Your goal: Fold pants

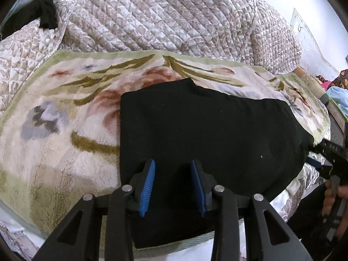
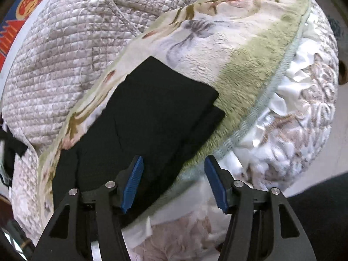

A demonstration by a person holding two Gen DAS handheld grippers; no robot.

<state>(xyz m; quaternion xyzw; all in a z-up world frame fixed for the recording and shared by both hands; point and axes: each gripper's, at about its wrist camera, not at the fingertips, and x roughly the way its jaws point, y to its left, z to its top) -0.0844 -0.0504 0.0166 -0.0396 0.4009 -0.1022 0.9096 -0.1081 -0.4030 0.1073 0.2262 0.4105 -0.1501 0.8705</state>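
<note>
The black pants (image 1: 206,130) lie folded into a thick, roughly rectangular pad on a floral fleece blanket (image 1: 54,119). My left gripper (image 1: 173,162) hangs over the pants' near edge. Its blue pads stand apart, with flat black cloth showing under the gap and nothing pinched. In the right wrist view the pants (image 2: 152,113) run diagonally, with layered corners at their upper right end. My right gripper (image 2: 174,158) is open wide above the pants' side edge and the blanket's green border (image 2: 239,82), empty. A hand (image 1: 335,195) holds that tool at the right edge of the left wrist view.
A bunched quilted bedspread (image 1: 163,15) rises behind the blanket. A dark garment (image 1: 45,15) lies at the far left. Crumpled white sheeting (image 2: 282,100) spills past the blanket's edge. Coloured clothes (image 1: 339,80) sit at the far right.
</note>
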